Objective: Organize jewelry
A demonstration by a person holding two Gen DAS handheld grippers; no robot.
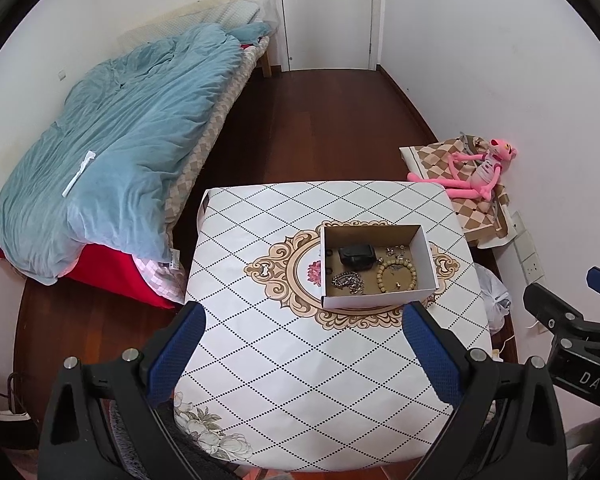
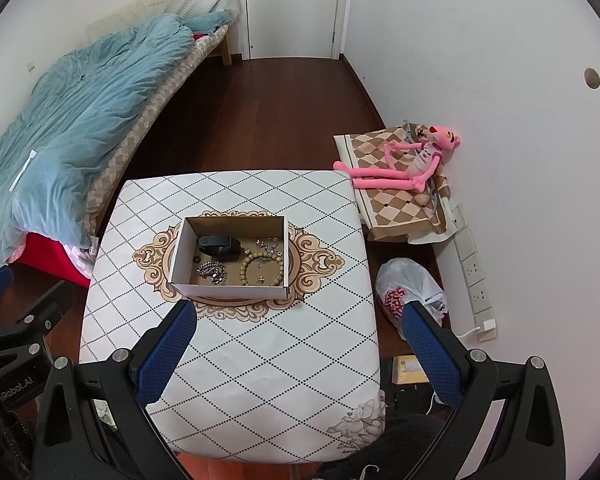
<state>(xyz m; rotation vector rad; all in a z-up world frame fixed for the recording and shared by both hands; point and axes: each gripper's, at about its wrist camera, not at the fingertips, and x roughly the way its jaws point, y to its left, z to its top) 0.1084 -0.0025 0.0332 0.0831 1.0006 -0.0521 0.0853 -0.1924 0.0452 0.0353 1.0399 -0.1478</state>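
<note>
A white cardboard box [image 1: 376,299] [image 2: 228,290] stands on the patterned table [image 1: 300,380] [image 2: 240,360]. Inside lie a black watch [image 1: 354,257] [image 2: 219,247], a silver chain bracelet [image 1: 348,282] [image 2: 213,271], a wooden bead bracelet [image 1: 397,275] [image 2: 261,267], and small silver pieces [image 1: 396,252] [image 2: 267,244]. My left gripper [image 1: 304,312] is open and empty, held above the table in front of the box. My right gripper [image 2: 300,310] is open and empty, also in front of the box, to its right.
A bed with a blue duvet [image 1: 112,140] [image 2: 68,120] stands left of the table. A pink plush toy [image 1: 472,170] [image 2: 404,162] lies on a checkered cloth at the right wall. A white plastic bag [image 2: 410,288] and a power strip [image 2: 476,272] lie on the floor at the right.
</note>
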